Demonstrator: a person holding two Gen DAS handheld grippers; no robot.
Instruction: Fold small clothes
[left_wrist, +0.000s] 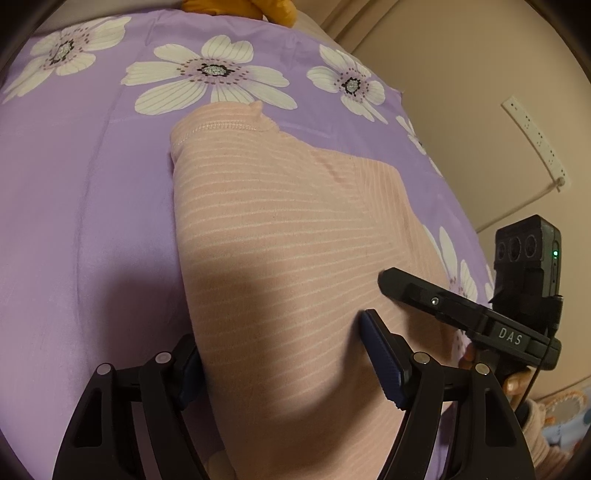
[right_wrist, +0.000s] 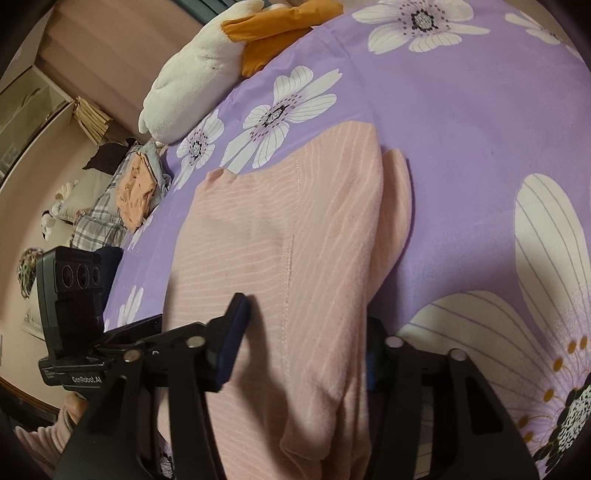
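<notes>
A pink striped garment (left_wrist: 277, 221) lies folded lengthwise on the purple flowered bedspread (left_wrist: 92, 184). My left gripper (left_wrist: 284, 362) straddles its near end with the jaws wide. One finger sits at the cloth's left edge and the other rests on top, neither squeezing. In the right wrist view the same garment (right_wrist: 277, 240) fills the gap of my right gripper (right_wrist: 303, 347). Its left pad presses the top, its right finger is tucked under the cloth's edge, and the fabric bunches between them. That right gripper (left_wrist: 406, 291) also shows in the left view at the garment's right side.
A white and orange plush toy (right_wrist: 192, 74) lies at the far end of the bedspread (right_wrist: 461, 129). A pile of other clothes (right_wrist: 136, 188) sits beyond the bed's left edge. A white power strip (left_wrist: 535, 140) hangs on the wall. A person's hand (left_wrist: 517, 384) holds the right gripper.
</notes>
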